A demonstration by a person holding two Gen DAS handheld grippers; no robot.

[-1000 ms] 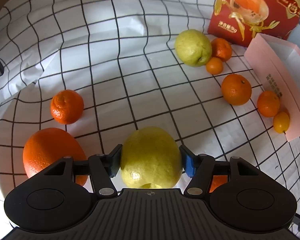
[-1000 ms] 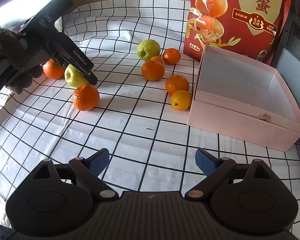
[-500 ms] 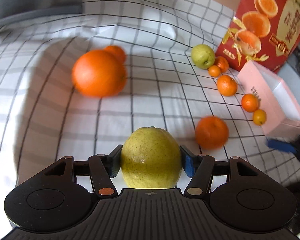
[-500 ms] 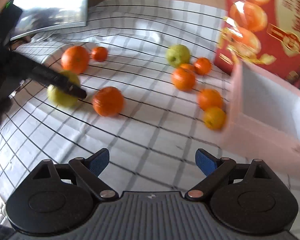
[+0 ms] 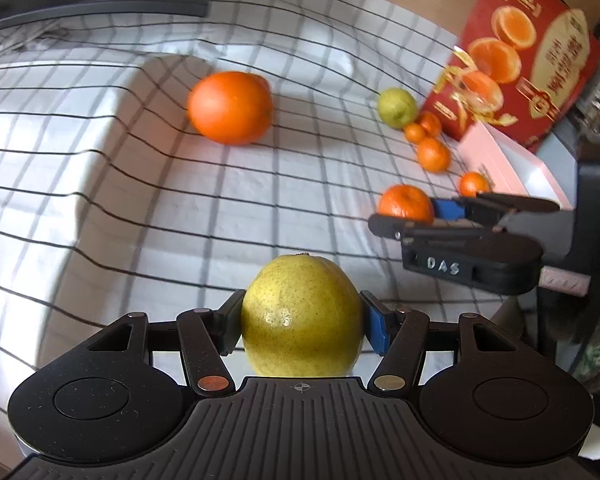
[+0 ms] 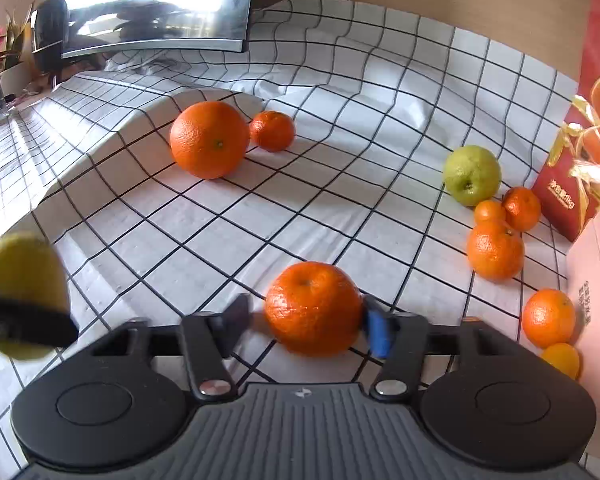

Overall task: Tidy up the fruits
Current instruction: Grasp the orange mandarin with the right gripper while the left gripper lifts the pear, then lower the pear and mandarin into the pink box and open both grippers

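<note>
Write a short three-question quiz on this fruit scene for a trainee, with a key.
1. True or false: the left gripper is shut on a yellow pear.
2. Which fruit sits between the right gripper's closing jaws? A) the green pear B) a tangerine C) the big orange
3. Fill in: the pink box stands on the ____ side of the right wrist view.

Key:
1. True; both pads press its sides.
2. B; the tangerine lies on the checked cloth, with a small gap showing at the left pad.
3. Right, in front of the red carton.
</note>
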